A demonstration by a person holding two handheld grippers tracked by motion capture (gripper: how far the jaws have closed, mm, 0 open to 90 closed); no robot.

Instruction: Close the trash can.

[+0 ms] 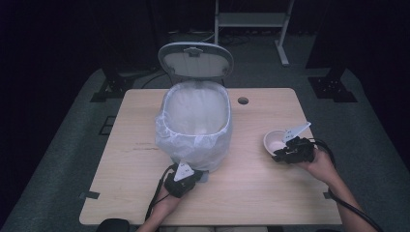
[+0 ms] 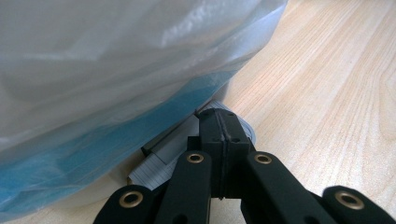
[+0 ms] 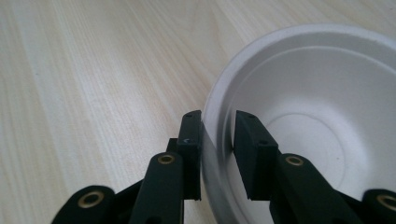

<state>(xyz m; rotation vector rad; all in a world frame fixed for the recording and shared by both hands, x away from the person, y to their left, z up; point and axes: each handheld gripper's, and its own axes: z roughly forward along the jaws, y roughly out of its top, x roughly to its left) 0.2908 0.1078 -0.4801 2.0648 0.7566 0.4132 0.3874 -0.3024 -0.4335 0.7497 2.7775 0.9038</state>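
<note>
A bin point(image 1: 196, 121) lined with a white plastic bag point(image 2: 116, 60) stands mid-table with its grey lid point(image 1: 196, 60) raised. My left gripper point(image 1: 189, 178) sits at the bin's front foot. In the left gripper view the left gripper point(image 2: 219, 123) is shut with nothing between its jaws, its tips against a grey pedal-like tab point(image 2: 163, 149) under the bag. A white bowl point(image 1: 273, 141) rests at the right. My right gripper point(image 3: 217, 128) straddles the near rim of the bowl point(image 3: 317, 107), one jaw outside and one inside, closed on the rim.
The wooden table point(image 1: 251, 193) has a round hole point(image 1: 242, 100) behind the bin on the right. Dark floor and a metal frame point(image 1: 251, 19) lie beyond the far edge. Cables trail from both grippers toward the near edge.
</note>
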